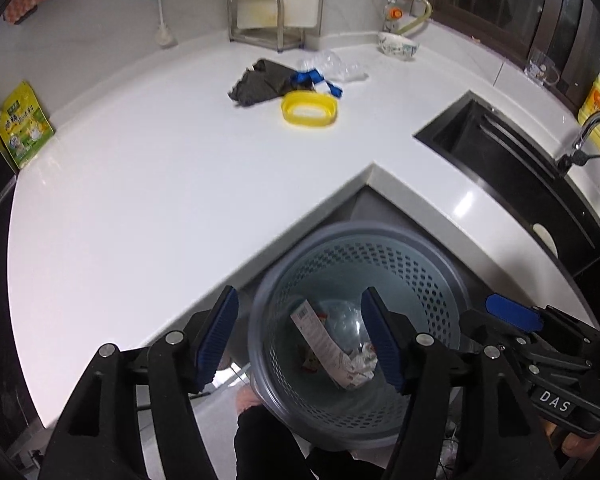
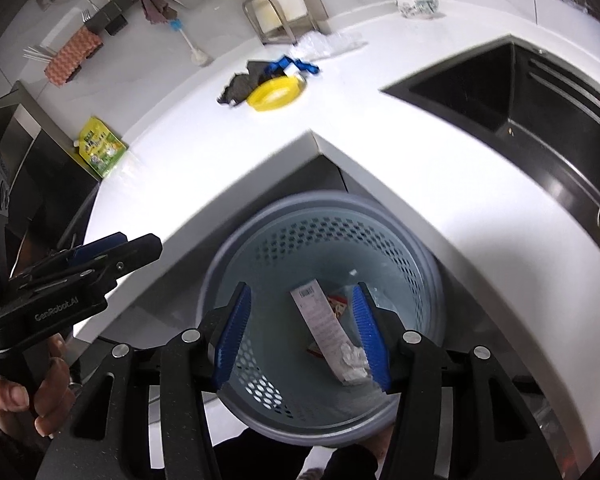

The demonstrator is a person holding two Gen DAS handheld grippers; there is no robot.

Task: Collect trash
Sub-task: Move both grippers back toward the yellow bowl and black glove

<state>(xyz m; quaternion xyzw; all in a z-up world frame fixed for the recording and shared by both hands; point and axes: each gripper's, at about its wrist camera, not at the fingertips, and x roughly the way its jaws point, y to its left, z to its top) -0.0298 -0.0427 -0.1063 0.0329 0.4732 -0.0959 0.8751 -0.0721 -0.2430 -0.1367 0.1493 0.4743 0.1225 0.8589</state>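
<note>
A pale blue perforated trash basket (image 1: 432, 276) (image 2: 416, 264) stands on the floor in the inner corner of the white counter. Inside lie a long white barcoded wrapper (image 1: 318, 334) (image 2: 320, 320), crumpled paper (image 2: 354, 360) and a clear plastic piece (image 1: 346, 322). My left gripper (image 1: 300, 294) hangs open above the basket mouth with nothing between its blue pads. My right gripper (image 2: 300, 290) is beside it, also open and empty. On the far counter lie a yellow oval lid (image 1: 310, 108) (image 2: 274, 94), a dark crumpled bag (image 1: 260, 82), a blue strap (image 1: 314, 78) and clear plastic (image 1: 338, 64).
A black sink (image 1: 500, 152) (image 2: 520, 100) with a faucet (image 1: 588, 132) is set into the counter at right. A green-yellow pouch (image 1: 24, 124) leans at the left edge. A patterned bowl (image 1: 398, 44), a metal rack (image 1: 260, 16) and a brush (image 1: 162, 20) stand along the back wall.
</note>
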